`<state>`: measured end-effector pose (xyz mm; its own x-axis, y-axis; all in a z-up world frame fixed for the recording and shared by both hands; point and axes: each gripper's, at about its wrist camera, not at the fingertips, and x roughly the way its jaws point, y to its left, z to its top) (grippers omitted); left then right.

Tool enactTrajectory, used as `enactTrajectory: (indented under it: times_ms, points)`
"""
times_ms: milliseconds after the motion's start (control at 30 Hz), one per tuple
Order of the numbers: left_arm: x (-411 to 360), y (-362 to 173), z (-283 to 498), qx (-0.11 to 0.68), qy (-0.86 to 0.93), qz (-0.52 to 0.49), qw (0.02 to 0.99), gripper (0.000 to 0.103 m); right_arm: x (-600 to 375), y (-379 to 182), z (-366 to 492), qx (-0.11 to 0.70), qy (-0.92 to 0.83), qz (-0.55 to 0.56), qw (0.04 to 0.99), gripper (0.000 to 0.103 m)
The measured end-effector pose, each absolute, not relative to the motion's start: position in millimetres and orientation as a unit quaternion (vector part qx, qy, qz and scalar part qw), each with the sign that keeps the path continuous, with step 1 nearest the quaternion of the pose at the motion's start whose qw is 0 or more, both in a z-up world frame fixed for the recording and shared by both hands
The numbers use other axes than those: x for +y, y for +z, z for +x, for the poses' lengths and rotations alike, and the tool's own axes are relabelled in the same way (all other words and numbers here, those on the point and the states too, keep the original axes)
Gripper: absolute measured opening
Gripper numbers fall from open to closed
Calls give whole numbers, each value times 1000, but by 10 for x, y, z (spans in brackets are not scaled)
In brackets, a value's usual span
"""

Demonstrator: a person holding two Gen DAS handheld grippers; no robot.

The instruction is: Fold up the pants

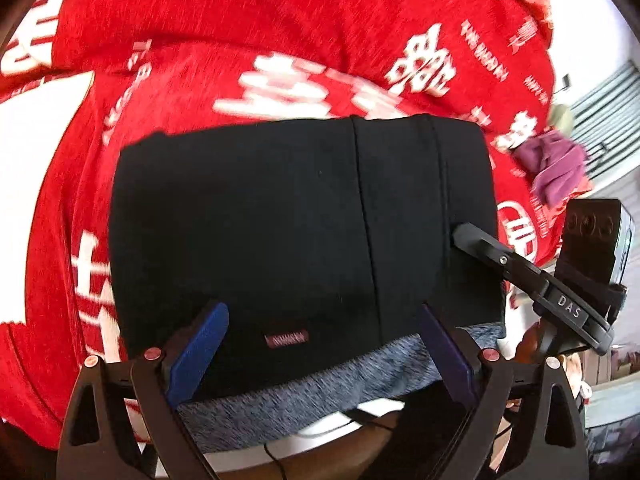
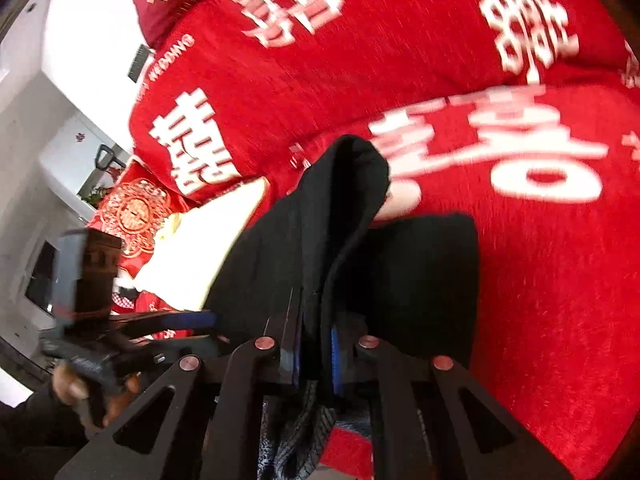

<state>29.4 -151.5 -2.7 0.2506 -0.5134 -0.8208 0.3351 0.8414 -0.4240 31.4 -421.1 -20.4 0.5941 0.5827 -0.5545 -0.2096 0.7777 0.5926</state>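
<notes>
1. Pants point(image 1: 280, 220): black fabric folded into a compact rectangle, lying on a red bedspread point(image 1: 240, 20) printed with white characters. A grey heathered lining point(image 1: 320, 376) shows along the near edge at 6 o'clock, and a small dark red label point(image 1: 286, 340) sits just above that lining.
2. Left gripper point(image 1: 320, 352): its blue-padded fingers point(image 1: 196, 356) stand spread wide apart, one at 7 o'clock and one at 5 o'clock of the left wrist view, with the near edge of the pants between them. They grasp nothing.
3. Right gripper point(image 2: 316, 356): its fingers point(image 2: 335, 360) are clenched close together on a vertical ridge of the black pants fabric. The grasped fabric rises from the fingers toward 12 o'clock and ends in a rounded fold point(image 2: 356, 160) lifted above the bedspread.
4. In the left wrist view, the right gripper's black finger enters from 3 o'clock and meets the right side of the folded pants.
5. In the right wrist view, the left gripper appears at 9 o'clock, blurred, with the person's hand point(image 2: 72, 388) on its handle.
6. Purple cloth point(image 1: 556, 168): a crumpled piece lying on the bedspread at 2 o'clock in the left wrist view, apart from the pants.
7. Cream cloth point(image 2: 200, 252): lies beside the left edge of the pants in the right wrist view.
</notes>
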Motion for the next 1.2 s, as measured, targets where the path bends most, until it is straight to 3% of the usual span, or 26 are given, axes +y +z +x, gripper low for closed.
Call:
enactTrajectory:
  times_ms: [133, 200, 233, 300, 433, 600, 700, 800, 1000, 1200]
  points:
    - [-1612, -156, 325, 540, -247, -36, 804, 103, -4414, -343, 314, 395, 193, 261, 859, 11]
    - [-1653, -341, 356, 550, -246, -16, 798, 103, -4491, -719, 423, 451, 151, 275, 836, 22]
    - [-1692, -361, 320, 542, -241, 7, 805, 103, -4570, -825, 403, 440, 155, 316, 826, 22]
    - [-1746, -321, 256, 532, -239, 36, 811, 103, -4608, -774, 361, 434, 152, 336, 822, 33]
    - [-1749, -269, 172, 527, -245, 28, 813, 103, -4520, -262, 190, 387, 87, 231, 889, 41]
    - [-1733, -325, 170, 517, -244, 25, 820, 103, -4013, 237, 334, 332, 155, 94, 926, 80]
    - [-1718, -324, 148, 511, -252, 31, 821, 103, -3804, 71, 750, 372, 179, 69, 908, 80]
    - [-1702, -324, 124, 504, -265, 32, 822, 103, -3850, -388, 1137, 466, 161, 86, 866, 80]
    - [-1610, -273, 119, 508, -261, 13, 821, 103, -4051, -213, 984, 462, 154, 119, 865, 80]
    - [-1376, -308, 142, 519, -259, -40, 814, 103, -3877, -16, 69, 413, 117, -11, 903, 81]
